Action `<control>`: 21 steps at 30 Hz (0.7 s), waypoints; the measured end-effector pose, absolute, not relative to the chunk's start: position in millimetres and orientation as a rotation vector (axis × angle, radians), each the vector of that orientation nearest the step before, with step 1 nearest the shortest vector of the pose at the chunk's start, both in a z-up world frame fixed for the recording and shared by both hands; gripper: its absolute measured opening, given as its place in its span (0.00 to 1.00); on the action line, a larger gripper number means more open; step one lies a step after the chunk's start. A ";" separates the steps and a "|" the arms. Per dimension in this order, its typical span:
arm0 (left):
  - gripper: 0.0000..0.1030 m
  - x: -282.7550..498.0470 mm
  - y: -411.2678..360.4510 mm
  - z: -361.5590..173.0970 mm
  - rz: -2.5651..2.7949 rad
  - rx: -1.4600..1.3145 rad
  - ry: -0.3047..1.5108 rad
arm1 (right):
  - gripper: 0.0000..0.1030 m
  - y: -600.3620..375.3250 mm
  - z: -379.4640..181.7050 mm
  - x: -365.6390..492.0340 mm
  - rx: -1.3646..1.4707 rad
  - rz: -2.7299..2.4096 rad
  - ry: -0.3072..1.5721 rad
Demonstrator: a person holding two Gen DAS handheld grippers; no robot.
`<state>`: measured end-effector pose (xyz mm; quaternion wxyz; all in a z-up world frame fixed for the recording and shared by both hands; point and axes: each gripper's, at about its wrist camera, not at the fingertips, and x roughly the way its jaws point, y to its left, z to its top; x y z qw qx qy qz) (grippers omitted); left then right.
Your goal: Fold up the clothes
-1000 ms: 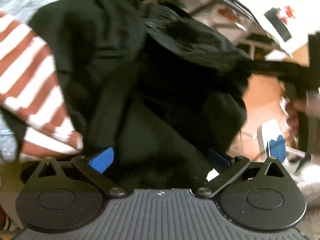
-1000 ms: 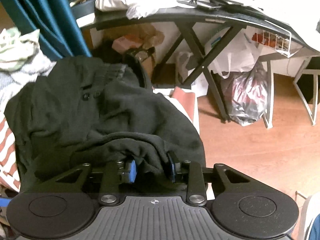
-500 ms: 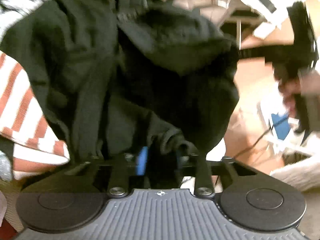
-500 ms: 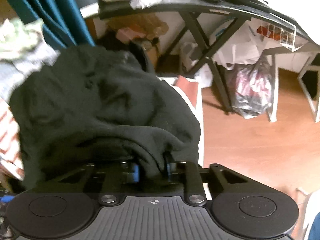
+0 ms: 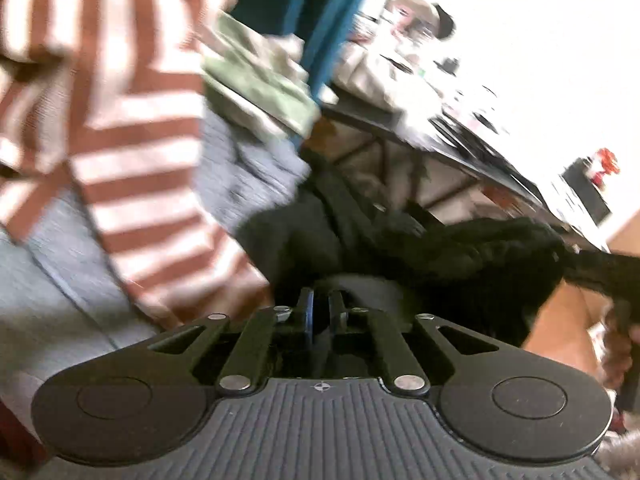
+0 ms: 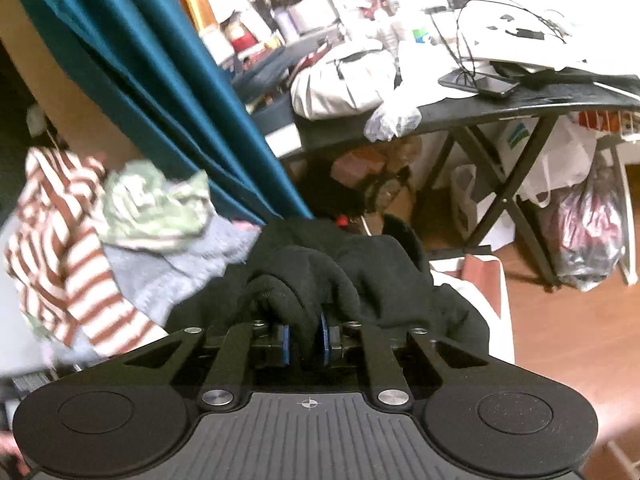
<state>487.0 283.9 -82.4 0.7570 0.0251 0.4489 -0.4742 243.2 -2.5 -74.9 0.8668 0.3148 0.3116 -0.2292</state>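
A: Start nearest. What has the right gripper (image 6: pixel 305 336) got?

B: Its blue-padded fingers are pinched nearly together on a thick fold of the black sweater (image 6: pixel 360 276). The knit bunches up just ahead of the jaws and spreads to both sides of them.

A: And the left gripper (image 5: pixel 319 312)?

B: Its fingers are drawn in until only a narrow gap remains. The same black sweater (image 5: pixel 460 252) lies directly ahead of the tips and stretches off to the right, but that view is blurred, so I cannot tell whether cloth is actually caught between the pads.

A: What sits beyond the sweater?

B: To the left of both grippers, a rust-and-white striped garment (image 6: pixel 76 276) drapes over a pale grey knit (image 6: pixel 160 276). Further ahead on that side lies a crumpled green-and-white cloth (image 6: pixel 156 208). Behind it hangs a teal curtain (image 6: pixel 152 92).

A: And furthest off?

B: Ahead and to the right of the right gripper stands a black table (image 6: pixel 500 108) with crossed legs, piled with a white garment, cables and a phone. Plastic bags (image 6: pixel 588 236) rest on the wooden floor (image 6: pixel 560 336) beneath its right end. In the left view a hand (image 5: pixel 620 352) shows at the far right edge, below the end of the stretched sweater.
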 end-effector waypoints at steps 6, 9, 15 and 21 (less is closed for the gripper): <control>0.16 492.8 275.1 -101.6 -1.002 0.126 1.010 | 0.25 2.9 -117.1 247.5 0.683 -0.523 0.762; 0.66 475.7 266.8 -110.9 -1.069 0.217 1.010 | 0.36 6.0 -123.7 239.7 0.670 -0.565 0.786; 0.73 442.9 266.4 -140.0 -1.159 0.443 0.993 | 0.79 10.3 -116.1 212.9 0.627 -0.614 0.783; 0.76 441.8 268.7 -173.5 -1.119 0.522 1.044 | 0.81 11.9 -130.4 189.3 0.639 -0.654 0.844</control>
